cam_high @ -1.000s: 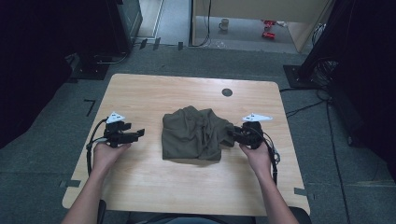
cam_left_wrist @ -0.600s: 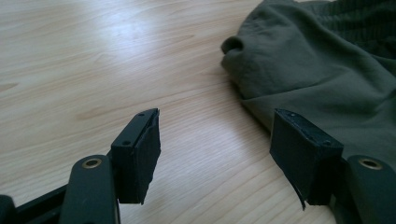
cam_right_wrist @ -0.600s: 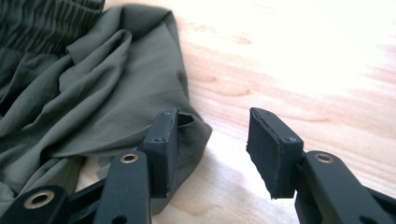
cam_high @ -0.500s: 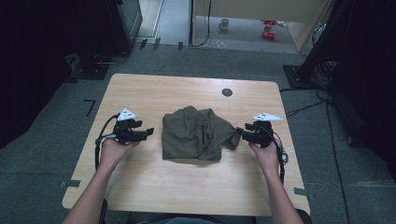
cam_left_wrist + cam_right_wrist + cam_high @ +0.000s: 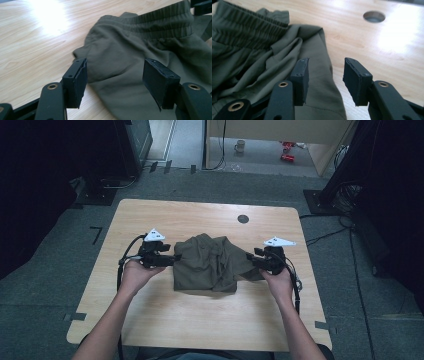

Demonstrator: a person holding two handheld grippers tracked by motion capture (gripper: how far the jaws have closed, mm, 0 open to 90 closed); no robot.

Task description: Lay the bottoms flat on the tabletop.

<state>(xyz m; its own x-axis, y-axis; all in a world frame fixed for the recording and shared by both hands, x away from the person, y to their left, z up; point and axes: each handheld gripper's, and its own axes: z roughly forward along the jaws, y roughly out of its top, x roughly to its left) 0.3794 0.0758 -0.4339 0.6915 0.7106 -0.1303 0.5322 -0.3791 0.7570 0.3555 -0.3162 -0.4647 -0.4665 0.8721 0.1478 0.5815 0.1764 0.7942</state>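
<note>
Flanking the olive trousers (image 5: 212,262), bunched mid-desk (image 5: 200,320), your left gripper (image 5: 115,82) and right gripper (image 5: 325,80) both stand open over the cloth edges, the left jaws just closing, gripping nothing. Risk: pinching several folded layers lifts a clump, not one hem.

Right gripper (image 5: 325,82) — jaws parted, pads clear of the cloth, having just closed a little. Olive garment (image 5: 262,50) fills 9 to 12 o'clock; its edge runs down between the jaws. Elastic waistband (image 5: 247,25) at 11. Table (image 5: 387,50) hole (image 5: 374,16) at 1 o'clock.
</note>
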